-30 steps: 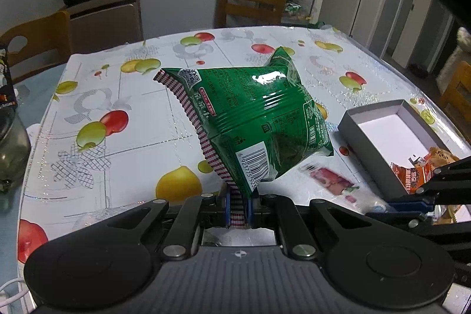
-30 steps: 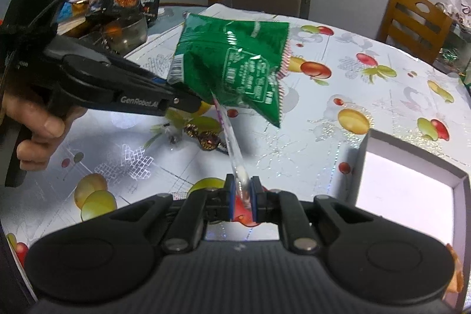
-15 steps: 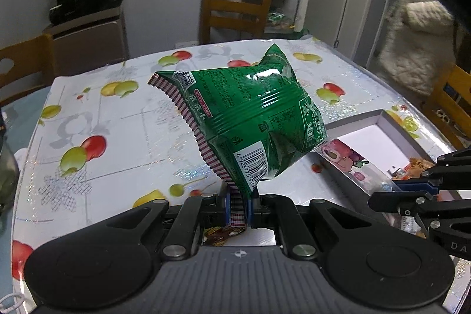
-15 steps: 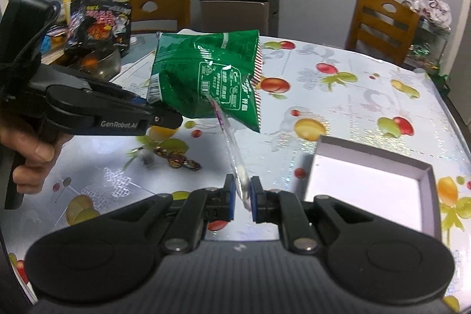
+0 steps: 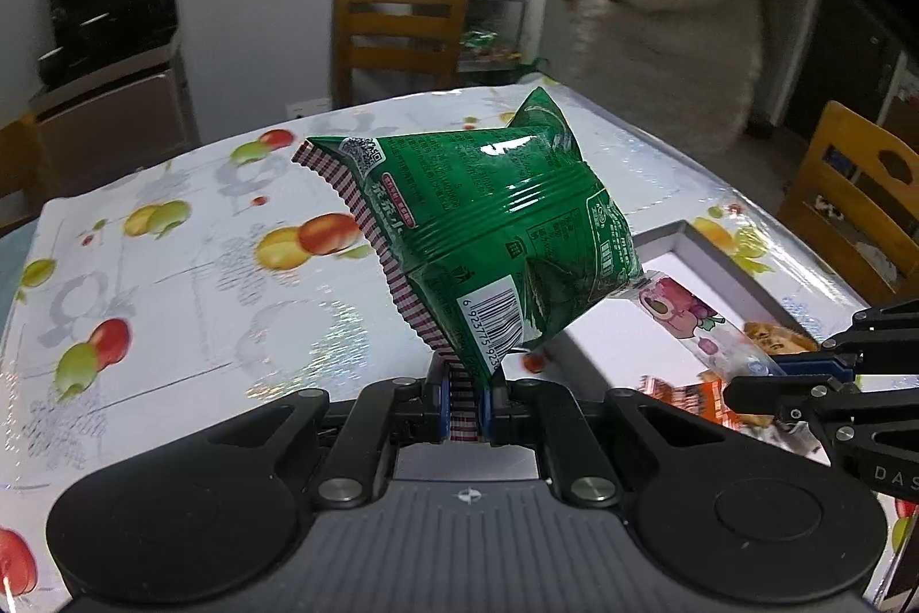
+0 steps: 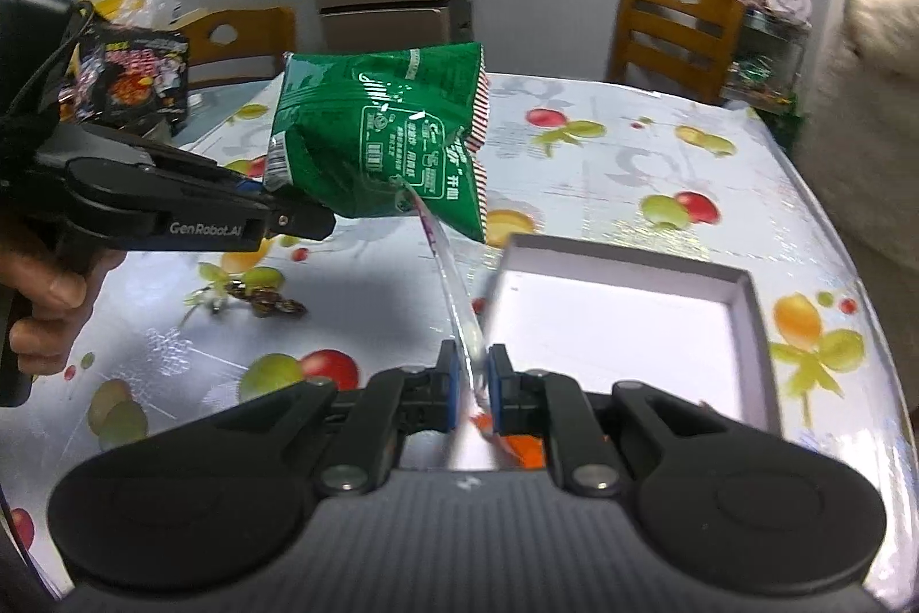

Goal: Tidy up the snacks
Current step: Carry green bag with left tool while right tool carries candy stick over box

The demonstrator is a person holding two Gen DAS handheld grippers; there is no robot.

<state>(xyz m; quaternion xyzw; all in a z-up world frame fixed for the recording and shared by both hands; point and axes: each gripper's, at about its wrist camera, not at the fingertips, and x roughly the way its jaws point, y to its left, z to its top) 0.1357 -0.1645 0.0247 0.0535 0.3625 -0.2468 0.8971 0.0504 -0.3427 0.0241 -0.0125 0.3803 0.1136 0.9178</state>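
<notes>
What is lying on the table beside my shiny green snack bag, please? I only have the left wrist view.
Observer: Small dark foil-wrapped sweets lie on the fruit-print tablecloth, left of the white cardboard box.
Operator: Thank you. Is the right gripper truly clamped on the clear packet with pink print?
Observer: Yes. Seen edge-on, the right gripper has its blue pads shut on the near end of the clear packet.
Operator: Are any more snacks out of my sight?
Observer: A black snack packet with red print stands at the far left, behind the left gripper.
</notes>
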